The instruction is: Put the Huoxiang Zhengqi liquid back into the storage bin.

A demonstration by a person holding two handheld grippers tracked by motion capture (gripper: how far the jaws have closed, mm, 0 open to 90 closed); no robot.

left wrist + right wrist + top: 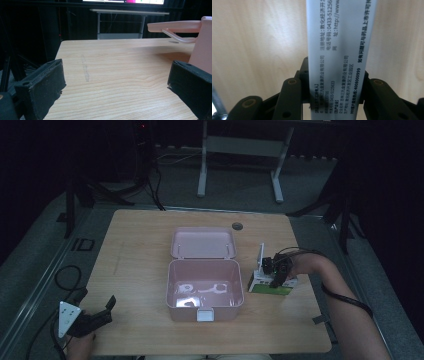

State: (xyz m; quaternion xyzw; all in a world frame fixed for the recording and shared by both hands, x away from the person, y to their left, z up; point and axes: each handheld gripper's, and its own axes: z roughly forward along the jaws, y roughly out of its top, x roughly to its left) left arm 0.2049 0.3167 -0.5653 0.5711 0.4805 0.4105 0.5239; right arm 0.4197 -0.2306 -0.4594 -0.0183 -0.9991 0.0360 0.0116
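medicine carton (271,287): white and green, lies on the wooden table (135,250) just right of the open pink lunch box (205,290) | your right gripper (278,274): jaws clamped on the carton's printed white side (337,62) | your left gripper (97,312): jaws spread apart over the table's near-left corner, holding nothing

White items (202,290) inside pink box (172,285): too small to identify. Carton (340,50) runs off frame top; print near fingers (292,100) blurred.
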